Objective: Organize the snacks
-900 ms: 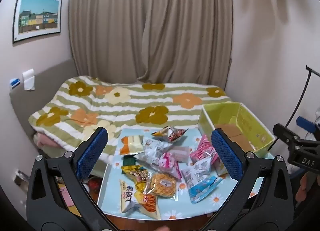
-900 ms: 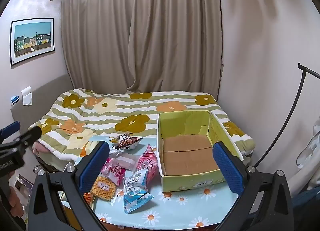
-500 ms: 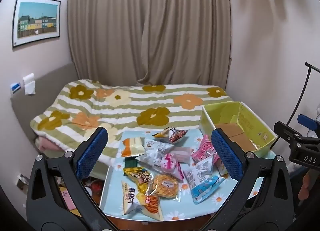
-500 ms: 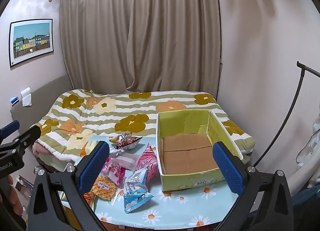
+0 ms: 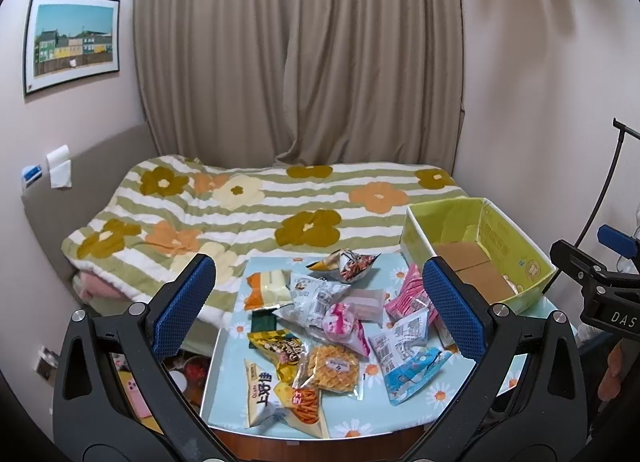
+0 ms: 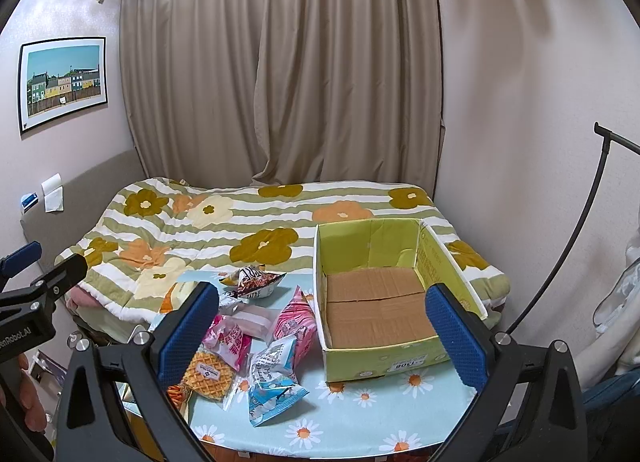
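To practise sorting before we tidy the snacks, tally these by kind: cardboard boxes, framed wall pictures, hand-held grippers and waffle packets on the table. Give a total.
Cardboard box: 1
Framed picture: 1
Grippers: 2, the left gripper and the right gripper, both open
Waffle packet: 1
Total: 5

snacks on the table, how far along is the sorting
Nothing looks done: the green box shows only bare cardboard. Nothing is in hand; the left tool and right tool are both open. Left to do: the whole snack pile on the table.
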A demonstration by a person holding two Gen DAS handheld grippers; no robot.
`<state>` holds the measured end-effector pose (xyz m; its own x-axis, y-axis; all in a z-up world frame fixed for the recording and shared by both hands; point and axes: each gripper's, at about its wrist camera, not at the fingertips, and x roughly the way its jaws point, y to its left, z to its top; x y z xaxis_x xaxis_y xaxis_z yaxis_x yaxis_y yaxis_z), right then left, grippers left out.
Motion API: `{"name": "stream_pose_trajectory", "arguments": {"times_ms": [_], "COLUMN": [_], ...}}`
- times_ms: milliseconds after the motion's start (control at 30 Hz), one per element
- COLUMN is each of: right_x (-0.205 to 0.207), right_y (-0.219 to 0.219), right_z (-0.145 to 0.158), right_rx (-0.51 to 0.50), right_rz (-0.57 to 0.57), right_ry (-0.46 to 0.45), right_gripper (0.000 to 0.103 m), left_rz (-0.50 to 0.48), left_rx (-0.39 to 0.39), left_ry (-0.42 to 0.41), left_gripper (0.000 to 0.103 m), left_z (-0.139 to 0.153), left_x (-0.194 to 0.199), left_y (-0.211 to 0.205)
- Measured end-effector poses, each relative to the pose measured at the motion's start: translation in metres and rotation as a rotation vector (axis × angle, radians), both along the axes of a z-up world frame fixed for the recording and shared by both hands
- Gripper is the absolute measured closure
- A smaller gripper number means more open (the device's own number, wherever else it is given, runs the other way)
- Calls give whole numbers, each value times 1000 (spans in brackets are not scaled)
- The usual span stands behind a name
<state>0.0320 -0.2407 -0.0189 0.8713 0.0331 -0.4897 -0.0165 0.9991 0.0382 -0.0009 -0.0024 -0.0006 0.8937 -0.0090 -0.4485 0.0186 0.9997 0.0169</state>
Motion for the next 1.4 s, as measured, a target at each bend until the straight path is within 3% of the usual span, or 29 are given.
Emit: {"name": "stream_pose_trajectory", "arguments": {"times_ms": [1200,1400], "right_x": [-5,-6], "right_y": [2,2], "right_z": [2,2], "right_rx": [-11,-10], "right_rz": [-8,-8], "right_ry": [17,19], "right_gripper": [0,0], "left_rz": [34,16], "left_rx": [24,0], "left_ry": [7,23], "left_gripper": [1,1], "left_z": [1,1], "left_x": [6,8], "left_y": [-6,-6]}}
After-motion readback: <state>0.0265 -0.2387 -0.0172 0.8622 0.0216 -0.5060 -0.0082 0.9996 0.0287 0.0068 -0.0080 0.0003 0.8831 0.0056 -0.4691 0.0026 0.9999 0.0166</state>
